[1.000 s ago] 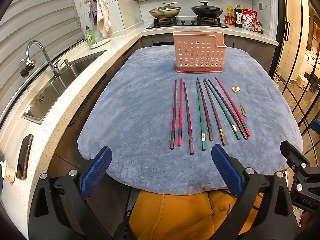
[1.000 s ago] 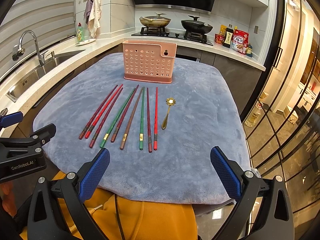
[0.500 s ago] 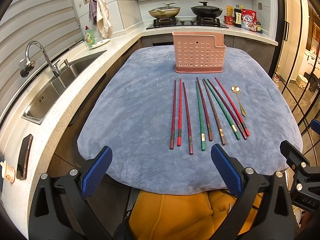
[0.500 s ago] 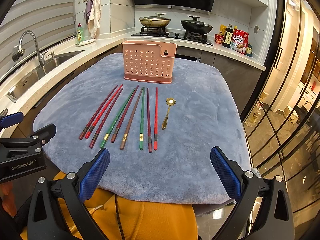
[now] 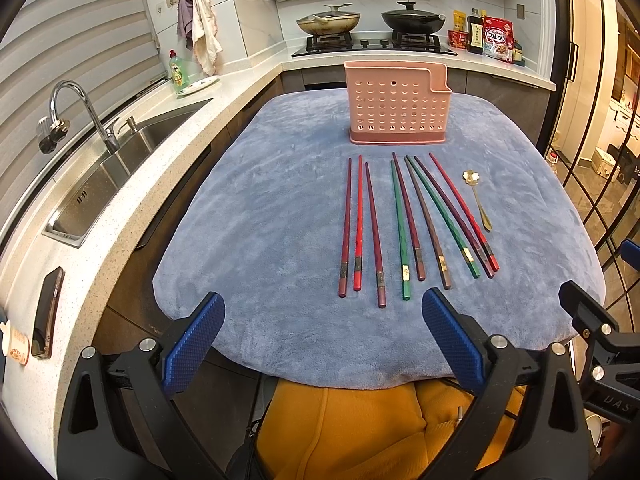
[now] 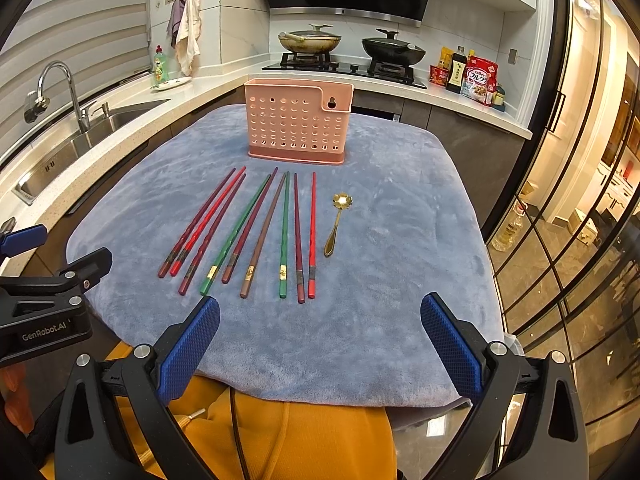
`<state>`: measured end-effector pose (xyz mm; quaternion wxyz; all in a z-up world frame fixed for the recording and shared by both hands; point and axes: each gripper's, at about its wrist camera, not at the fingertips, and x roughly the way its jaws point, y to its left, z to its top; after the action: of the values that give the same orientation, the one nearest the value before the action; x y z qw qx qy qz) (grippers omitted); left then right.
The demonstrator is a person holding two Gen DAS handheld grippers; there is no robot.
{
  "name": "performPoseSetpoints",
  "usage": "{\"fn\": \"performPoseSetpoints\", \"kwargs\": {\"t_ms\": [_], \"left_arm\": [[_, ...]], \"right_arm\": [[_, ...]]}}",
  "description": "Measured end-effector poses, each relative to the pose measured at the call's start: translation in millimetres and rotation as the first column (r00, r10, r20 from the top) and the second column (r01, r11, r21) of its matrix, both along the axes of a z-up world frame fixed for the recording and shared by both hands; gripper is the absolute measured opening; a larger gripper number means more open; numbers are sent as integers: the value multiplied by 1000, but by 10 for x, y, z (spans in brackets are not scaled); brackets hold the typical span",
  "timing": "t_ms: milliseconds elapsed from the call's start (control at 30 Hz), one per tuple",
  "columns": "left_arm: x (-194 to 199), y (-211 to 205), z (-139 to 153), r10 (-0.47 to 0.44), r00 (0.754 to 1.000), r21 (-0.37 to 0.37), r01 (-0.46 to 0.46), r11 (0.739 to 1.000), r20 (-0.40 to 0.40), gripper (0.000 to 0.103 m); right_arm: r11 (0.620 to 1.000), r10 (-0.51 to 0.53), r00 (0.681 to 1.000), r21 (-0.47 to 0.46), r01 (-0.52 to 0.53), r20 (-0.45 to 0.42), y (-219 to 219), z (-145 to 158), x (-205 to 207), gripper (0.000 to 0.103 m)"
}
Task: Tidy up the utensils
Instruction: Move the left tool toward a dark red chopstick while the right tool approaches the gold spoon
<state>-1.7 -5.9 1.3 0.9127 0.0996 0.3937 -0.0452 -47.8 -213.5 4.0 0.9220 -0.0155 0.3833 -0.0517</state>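
Note:
Several red, green, maroon and brown chopsticks (image 5: 404, 224) lie side by side on a blue-grey cloth (image 5: 260, 208), also in the right wrist view (image 6: 256, 228). A small gold spoon (image 5: 476, 196) lies to their right (image 6: 338, 224). A pink perforated utensil holder (image 5: 396, 104) stands upright behind them (image 6: 298, 124). My left gripper (image 5: 322, 332) is open and empty at the cloth's near edge. My right gripper (image 6: 320, 334) is open and empty at the near edge, a little right of the left one.
A sink with a tap (image 5: 100, 152) is in the counter to the left, and a phone (image 5: 46, 316) lies on the counter edge. A stove with two pans (image 5: 372, 24) and food packets (image 5: 488, 36) stands at the back. Glass doors (image 6: 568, 220) are on the right.

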Motion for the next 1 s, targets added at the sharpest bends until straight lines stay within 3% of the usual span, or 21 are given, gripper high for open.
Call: {"fn": "performPoseSetpoints", "kwargs": {"t_ms": [500, 800, 1000], "left_arm": [[229, 2, -207, -19, 996, -29, 16, 999, -82, 94], [690, 46, -432, 2, 990, -37, -7, 999, -141, 94], [1047, 88, -601, 15, 983, -54, -25, 998, -185, 84]], "right_arm": [[999, -28, 999, 36, 30, -35, -111, -167, 251, 96], [993, -86, 994, 79, 91, -71, -284, -358, 689, 96], [985, -131, 987, 102, 140, -95, -418, -534, 1066, 94]]}}
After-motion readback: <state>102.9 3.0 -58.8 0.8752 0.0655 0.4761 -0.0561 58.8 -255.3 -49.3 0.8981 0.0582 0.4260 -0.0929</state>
